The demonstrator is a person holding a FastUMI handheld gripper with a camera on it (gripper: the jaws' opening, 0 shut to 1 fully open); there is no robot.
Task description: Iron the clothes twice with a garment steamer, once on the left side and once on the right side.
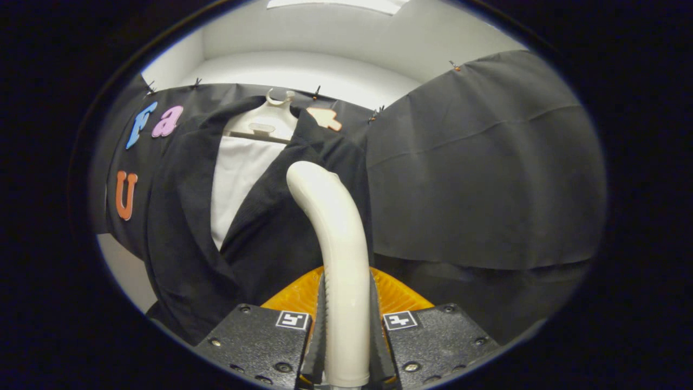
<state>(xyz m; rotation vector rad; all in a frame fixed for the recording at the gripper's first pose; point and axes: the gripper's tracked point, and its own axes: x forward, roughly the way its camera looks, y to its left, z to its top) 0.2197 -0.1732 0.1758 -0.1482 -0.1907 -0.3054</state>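
One garment steamer [330,227], one black jacket [260,227], one white shirt [235,179], one white hanger [269,122], and one gripper [346,325] with two fingers pressing the steamer's handle.

This is a staged recording booth, not a lived-in home. Black cloth [476,162] is pinned up as walls with small clips [455,66] along its top edge, from about ten o'clock round to two o'clock, and plain white panels [303,70] rise above it at twelve o'clock under a bright ceiling light [335,4]. A dark jacket [270,233] over a white shirt [235,179] hangs on a white hanger [268,122] against the cloth at eleven o'clock, set out as a prop. At six o'clock the tool [346,330] bears printed square markers [292,319], and its two fingers press on the white handle of a garment steamer [338,254].
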